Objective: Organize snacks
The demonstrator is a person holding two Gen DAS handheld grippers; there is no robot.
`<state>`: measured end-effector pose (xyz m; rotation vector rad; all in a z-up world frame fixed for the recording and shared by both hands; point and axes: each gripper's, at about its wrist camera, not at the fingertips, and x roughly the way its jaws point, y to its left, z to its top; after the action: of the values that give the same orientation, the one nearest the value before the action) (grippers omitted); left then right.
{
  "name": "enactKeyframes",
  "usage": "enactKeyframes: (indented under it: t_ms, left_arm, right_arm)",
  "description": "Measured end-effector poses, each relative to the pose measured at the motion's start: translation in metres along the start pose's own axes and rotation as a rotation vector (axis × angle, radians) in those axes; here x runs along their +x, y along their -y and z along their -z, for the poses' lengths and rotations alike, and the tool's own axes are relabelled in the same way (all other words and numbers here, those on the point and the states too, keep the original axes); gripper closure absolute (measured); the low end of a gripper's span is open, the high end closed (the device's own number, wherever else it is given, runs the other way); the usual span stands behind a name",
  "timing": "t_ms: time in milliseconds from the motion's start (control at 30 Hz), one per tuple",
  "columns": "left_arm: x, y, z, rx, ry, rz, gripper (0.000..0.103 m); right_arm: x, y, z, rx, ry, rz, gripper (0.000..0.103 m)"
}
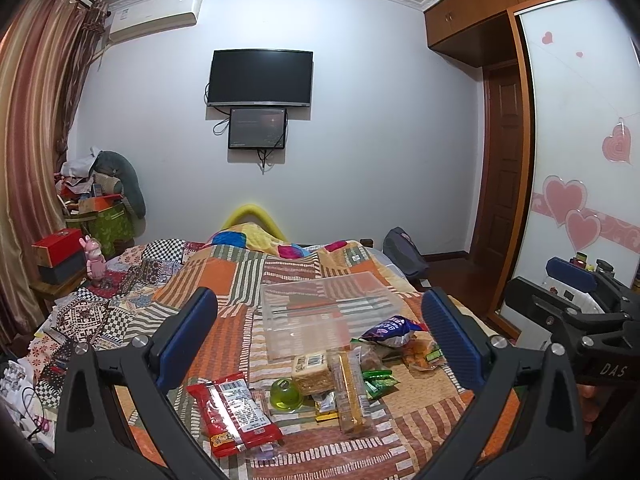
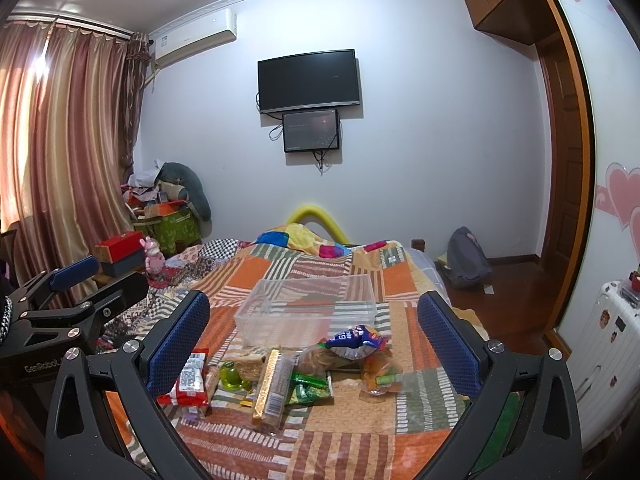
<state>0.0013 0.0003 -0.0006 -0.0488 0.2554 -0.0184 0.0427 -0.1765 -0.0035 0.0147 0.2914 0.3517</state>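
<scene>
While both the left gripper (image 1: 320, 344) and right gripper (image 2: 314, 340) hang spread and empty, pinch the red foil snack packet (image 1: 232, 412) flat and carry it into the clear plastic box (image 1: 320, 312).

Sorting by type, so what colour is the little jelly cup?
Translucent green jelly cup, clearest in the left wrist view.

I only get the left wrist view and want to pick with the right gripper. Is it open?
Observer: Yes, the right gripper is wide open, with nothing between its fingers.
Operator: Is the orange packet's right end clear?
Observer: The orange packet shows whole here; only bedspread lies right of it.
Operator: What stands beyond the bed's right edge?
Observer: A white suitcase with stickers.
</scene>
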Motion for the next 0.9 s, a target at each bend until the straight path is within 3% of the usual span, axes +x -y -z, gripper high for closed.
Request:
enactKeyframes:
  t_ms: [433,600,900]
  left_arm:
    - [0.0,-0.002,0.001,-0.008,-0.001,0.009,0.0]
    - [0.004,-0.004,0.003,-0.008,-0.006,0.006,0.007]
    - [0.029,-0.027,0.016,-0.023,-0.103,-0.001,0.033]
  right_arm:
    - [-0.002,-0.002,0.0,-0.003,0.0,-0.004,0.001]
    - [0.005,-0.001,0.004,-0.008,-0.025,-0.018,0.013]
    - [0.032,0.005,0.015,0.004,-0.124,-0.031,0.038]
